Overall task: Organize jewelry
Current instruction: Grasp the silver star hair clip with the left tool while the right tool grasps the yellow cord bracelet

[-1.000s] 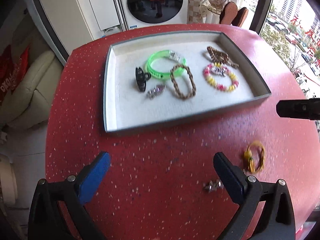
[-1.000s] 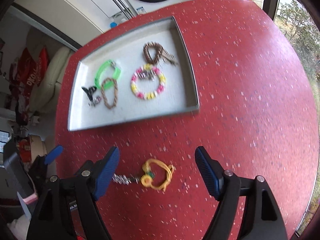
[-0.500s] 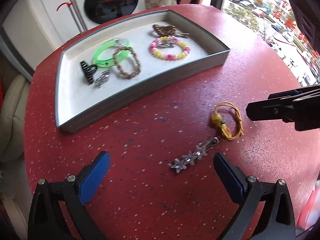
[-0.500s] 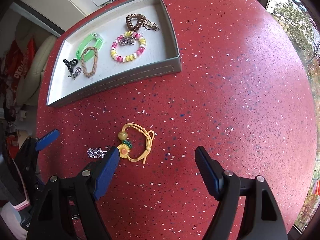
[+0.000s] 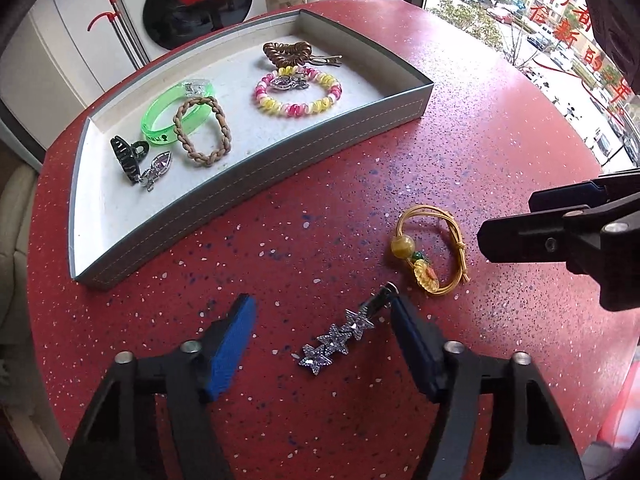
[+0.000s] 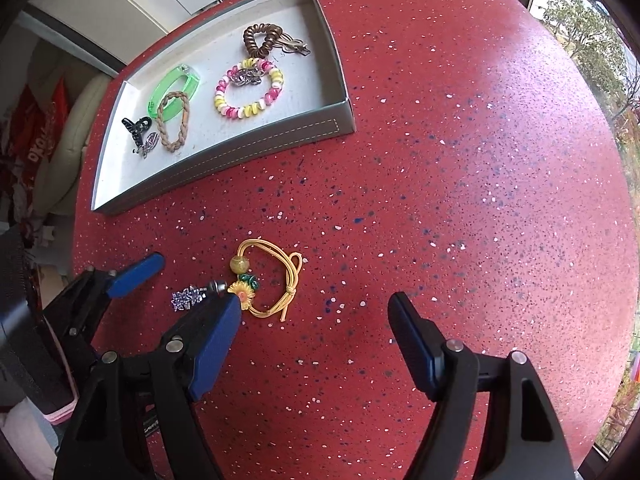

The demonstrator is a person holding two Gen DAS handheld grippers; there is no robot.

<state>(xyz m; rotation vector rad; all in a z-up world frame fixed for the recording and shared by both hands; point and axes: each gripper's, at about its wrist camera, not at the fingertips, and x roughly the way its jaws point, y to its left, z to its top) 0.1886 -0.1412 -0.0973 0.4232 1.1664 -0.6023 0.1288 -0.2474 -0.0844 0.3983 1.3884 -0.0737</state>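
Star clip (image 5: pixel 340 336) lies beside corded bracelet (image 5: pixel 434 254), before tray (image 5: pixel 248 176)

We see a silver star hair clip (image 5: pixel 342 336) lying flat on the red table (image 5: pixel 320 220), just beside a yellow cord bracelet (image 5: pixel 434 254) with a bead and sunflower charm — both outside the grey tray (image 5: pixel 256 184), which holds bracelets, hair ties and clips.

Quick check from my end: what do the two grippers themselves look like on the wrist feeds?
Both match: the left gripper and right gripper have black plastic arms ending in two flat fingers faced with textured blue pads, fixed by round silver screws. No cables, markings, hands or sleeves show.
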